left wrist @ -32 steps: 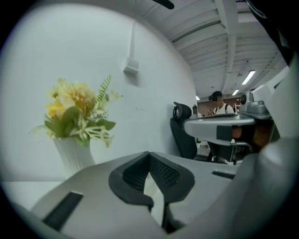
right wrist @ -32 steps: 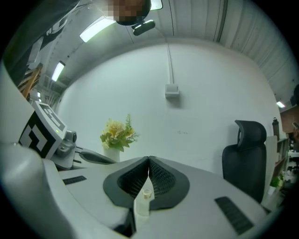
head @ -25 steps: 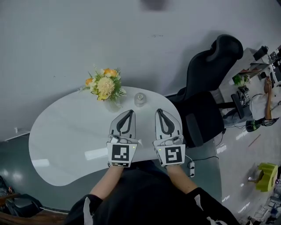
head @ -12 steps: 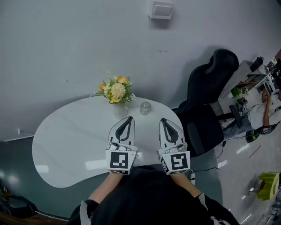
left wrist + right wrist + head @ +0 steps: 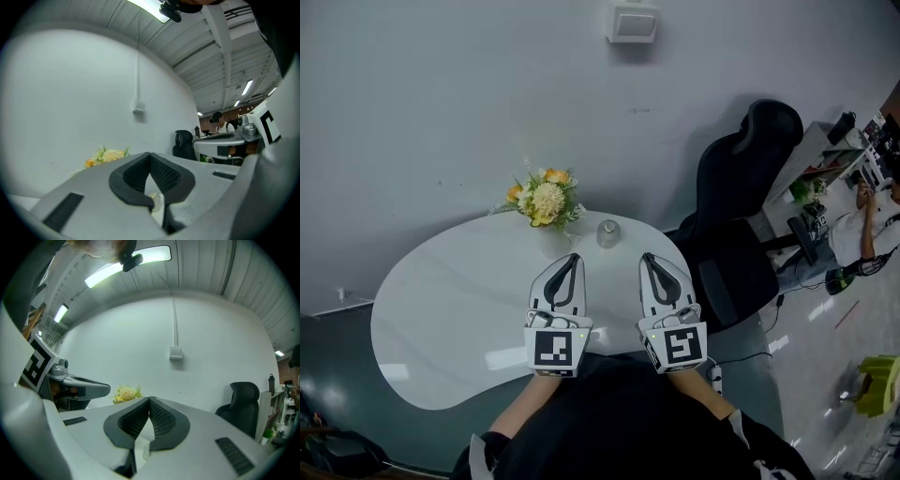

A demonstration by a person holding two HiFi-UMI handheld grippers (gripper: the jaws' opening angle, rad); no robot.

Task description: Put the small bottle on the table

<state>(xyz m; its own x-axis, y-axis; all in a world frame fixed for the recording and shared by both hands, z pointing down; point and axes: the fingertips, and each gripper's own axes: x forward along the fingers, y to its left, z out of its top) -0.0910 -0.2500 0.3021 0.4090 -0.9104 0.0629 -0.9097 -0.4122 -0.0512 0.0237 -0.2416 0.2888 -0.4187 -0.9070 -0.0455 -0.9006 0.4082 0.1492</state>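
Note:
The small clear bottle (image 5: 607, 232) stands upright at the far edge of the white table (image 5: 441, 300), just right of the flowers. My left gripper (image 5: 571, 257) and right gripper (image 5: 647, 256) hover side by side over the table's near half, both shut with nothing between the jaws. The bottle is a short way beyond and between their tips. In the left gripper view the gripper (image 5: 150, 154) has its black pads meeting, and the bottle (image 5: 155, 200) shows small through the gap below them. The right gripper view shows that gripper (image 5: 149, 400) with its pads closed too.
A vase of yellow and orange flowers (image 5: 542, 199) stands at the table's back edge against the white wall. A black office chair (image 5: 741, 206) stands right of the table. A person (image 5: 867, 220) sits at a desk at the far right. A wall box (image 5: 634, 22) hangs above.
The head view has tilted up a little, so the wall box has come into sight. Both grippers keep their side-by-side pose, still shut.

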